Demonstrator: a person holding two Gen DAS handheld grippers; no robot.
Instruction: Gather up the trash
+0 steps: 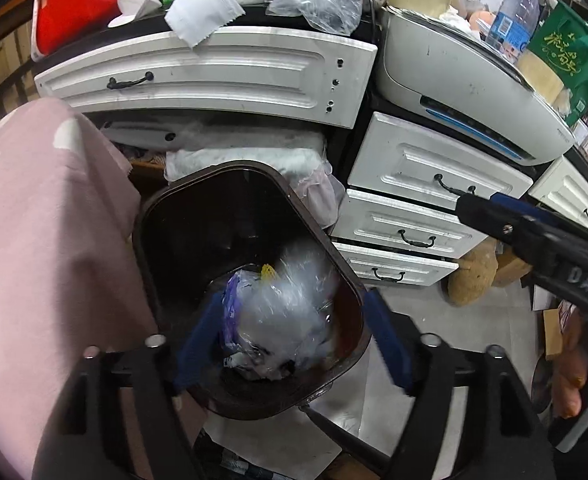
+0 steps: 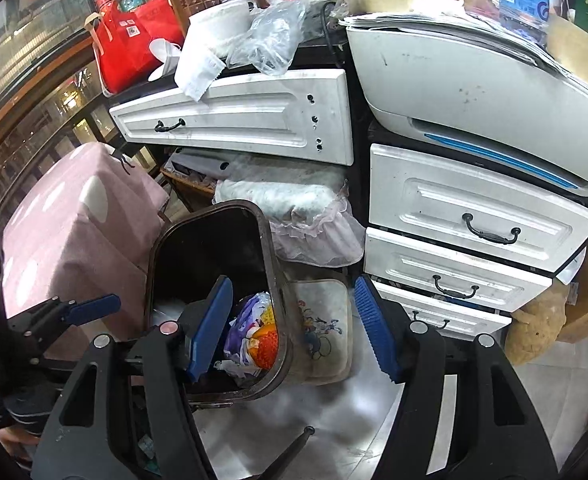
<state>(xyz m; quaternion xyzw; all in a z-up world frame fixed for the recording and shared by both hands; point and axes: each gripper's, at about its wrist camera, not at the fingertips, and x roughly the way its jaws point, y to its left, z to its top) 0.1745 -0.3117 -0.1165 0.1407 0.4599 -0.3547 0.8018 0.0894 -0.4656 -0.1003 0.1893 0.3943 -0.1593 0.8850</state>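
A dark brown trash bin (image 1: 214, 232) stands on the floor below both grippers. In the left wrist view a crumpled clear plastic bag (image 1: 290, 308), blurred, lies in the bin's mouth on top of purple and white wrappers. My left gripper (image 1: 294, 344) hangs over it, open, its blue pads (image 1: 198, 344) clear of the bag. My right gripper (image 2: 292, 332) is open and empty above the bin's (image 2: 206, 248) near right rim. Coloured trash (image 2: 262, 340), orange, yellow and purple, fills the bin's bottom. One finger of each gripper shows in the other's view (image 1: 494, 216) (image 2: 94, 306).
White drawers (image 2: 474, 216) and a white printer (image 2: 474, 80) stand to the right. A pink dotted cloth (image 1: 46, 240) covers something at the left. A cartoon mat (image 2: 326, 328) lies beside the bin. On the counter are a clear bag (image 1: 318, 0), paper (image 1: 202, 8) and a red bag (image 2: 130, 44).
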